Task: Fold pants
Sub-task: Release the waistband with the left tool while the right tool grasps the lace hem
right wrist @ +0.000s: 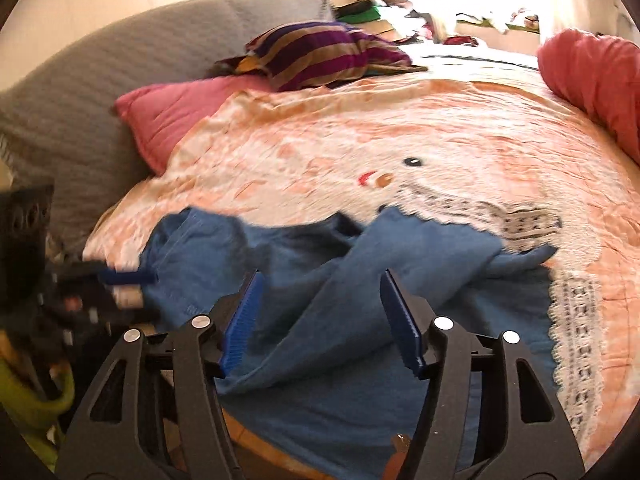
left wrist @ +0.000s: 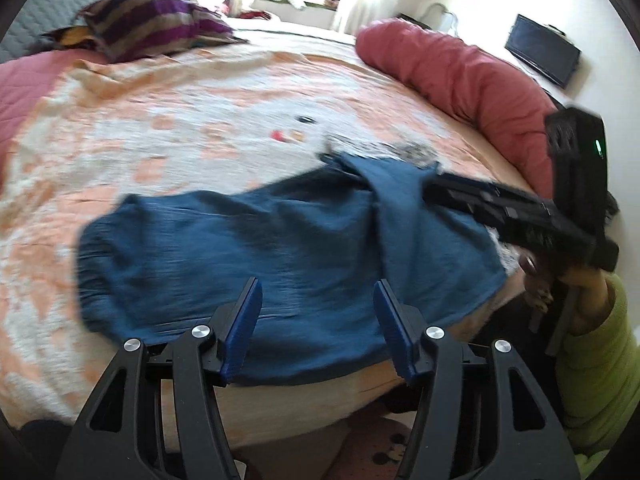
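Blue pants (left wrist: 256, 240) lie crumpled and partly folded near the front edge of the bed, seen also in the right wrist view as blue pants (right wrist: 360, 280) with a raised fold across the middle. My left gripper (left wrist: 318, 292) hangs open just above the cloth, nothing between its blue pads (left wrist: 246, 320). My right gripper (right wrist: 322, 292) is open too, over the fold, its pads (right wrist: 400, 320) apart from the cloth. Each gripper shows in the other's view: the right gripper (left wrist: 520, 216) at the right, the left gripper (right wrist: 124, 280) at the left.
The bed carries a peach and white patterned cover (left wrist: 200, 132). A red rolled duvet (left wrist: 460, 76) lies along the right, a striped purple pillow (left wrist: 160, 24) and a pink pillow (right wrist: 180, 112) at the far side. A grey headboard (right wrist: 80, 92) stands left. A green sleeve (left wrist: 600, 360) is at lower right.
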`<state>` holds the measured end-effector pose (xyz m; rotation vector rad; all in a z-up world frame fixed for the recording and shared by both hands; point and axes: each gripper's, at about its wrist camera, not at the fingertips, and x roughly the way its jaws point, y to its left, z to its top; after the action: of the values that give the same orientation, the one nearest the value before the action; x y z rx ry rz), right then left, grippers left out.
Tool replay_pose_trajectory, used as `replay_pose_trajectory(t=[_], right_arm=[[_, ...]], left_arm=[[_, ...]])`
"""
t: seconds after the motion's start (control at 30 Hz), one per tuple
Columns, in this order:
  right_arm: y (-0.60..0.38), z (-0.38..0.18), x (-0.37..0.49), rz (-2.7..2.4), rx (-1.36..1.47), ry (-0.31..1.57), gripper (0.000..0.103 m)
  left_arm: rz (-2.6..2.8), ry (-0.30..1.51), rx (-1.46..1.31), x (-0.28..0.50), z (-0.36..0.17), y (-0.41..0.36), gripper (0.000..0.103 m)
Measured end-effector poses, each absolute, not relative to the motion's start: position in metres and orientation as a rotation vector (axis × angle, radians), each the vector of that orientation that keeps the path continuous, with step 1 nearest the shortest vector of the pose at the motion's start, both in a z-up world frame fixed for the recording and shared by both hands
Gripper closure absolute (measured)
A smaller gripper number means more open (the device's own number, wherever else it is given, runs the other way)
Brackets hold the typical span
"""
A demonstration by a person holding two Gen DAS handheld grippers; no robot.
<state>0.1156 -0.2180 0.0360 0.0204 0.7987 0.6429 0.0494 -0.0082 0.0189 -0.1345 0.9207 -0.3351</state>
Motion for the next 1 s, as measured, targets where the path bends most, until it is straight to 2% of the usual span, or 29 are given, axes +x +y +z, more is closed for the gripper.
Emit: replay_pose_trajectory(t=[0.3,0.6,0.67,0.73,0.77,0.8,0.93,0.97,1.0], right_arm=[[-0.219,0.036,0.164,0.51,-0.111,0.824,0.038],[-0.202,0.01,0.238,0.461,-0.102,0.964,0.038],[-0.191,0.007,0.246,0.47,-0.134,0.971,0.037],[-0.177,0.001,0.258,0.472,-0.176,0.982,0.035],[-0.171,-0.001,0.263,0.471,-0.193,0.987,0.035],[-0.166,-0.004,0.268,0.462,-0.209,0.991,0.035],[-0.149,-0.022,0.29,0.439,-0.239,1.021,0.035],[-0.147,-0.026,0.292,0.441,-0.249,1.026,0.043],[-0.146,-0.03,0.293,0.447,-0.263,1.034,0.056]], left_arm=[[-0.523,1.026,-0.151,0.088,-0.006,-0.062,0.046],[-0.56,1.021,-0.19,0.111,-0.025,-0.082,0.049],[-0.56,1.005,-0.174,0.11,-0.026,-0.085,0.063],[-0.58,1.007,-0.176,0.109,-0.029,-0.087,0.089],[-0.596,1.009,-0.175,0.108,-0.03,-0.088,0.095],[-0.604,1.009,-0.172,0.107,-0.03,-0.089,0.098],[-0.638,0.997,-0.149,0.101,-0.029,-0.096,0.098],[-0.639,0.994,-0.143,0.101,-0.029,-0.097,0.098],[-0.639,0.992,-0.133,0.1,-0.03,-0.098,0.098]])
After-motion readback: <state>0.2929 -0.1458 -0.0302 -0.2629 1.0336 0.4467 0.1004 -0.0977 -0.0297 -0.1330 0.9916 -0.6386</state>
